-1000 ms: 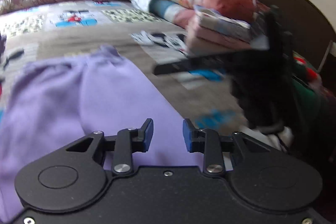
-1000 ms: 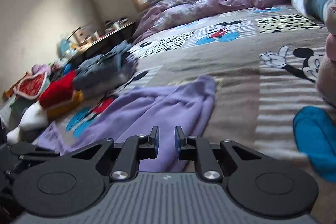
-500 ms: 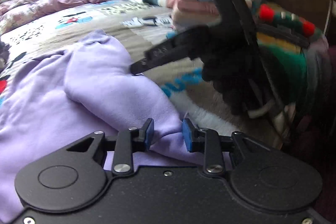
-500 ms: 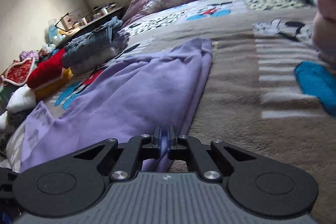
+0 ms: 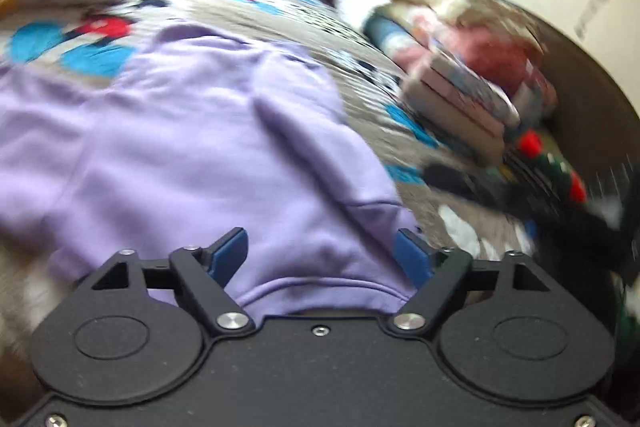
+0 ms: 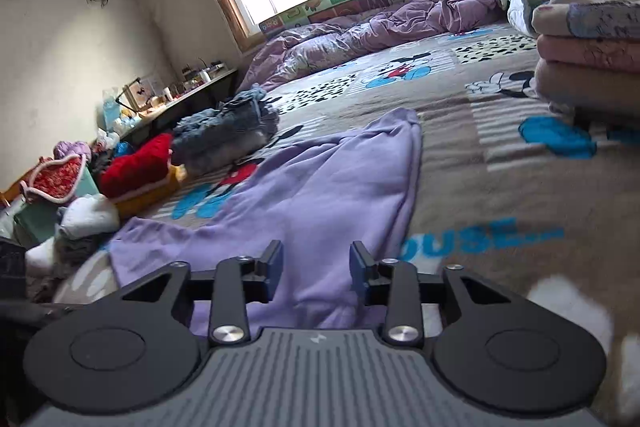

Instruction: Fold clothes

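A lilac sweatshirt [image 5: 180,131] lies spread on the cartoon-print bedspread [image 5: 360,75]. My left gripper [image 5: 320,255] hovers over its near hem. Its jaws are opening and stand wide, with a fold of the fabric lying between the blue pads [image 5: 228,253], which do not press on it. In the right wrist view the same sweatshirt [image 6: 332,179] stretches away from my right gripper [image 6: 316,267]. That gripper's jaws are opening too, with the lilac cloth between and below them, not pinched. The left wrist view is blurred by motion.
A stack of folded blankets [image 6: 588,59] stands at the right of the bed. A grey-blue knitted pile [image 6: 228,131] and a red garment [image 6: 136,163] lie at the left. A purple duvet [image 6: 380,27] is bunched under the window. A cluttered shelf [image 6: 172,95] lines the left wall.
Both grippers have spread their jaws. The right one was pinching the lilac cloth half a second ago and has let go. The left view has swung across over the sweatshirt.
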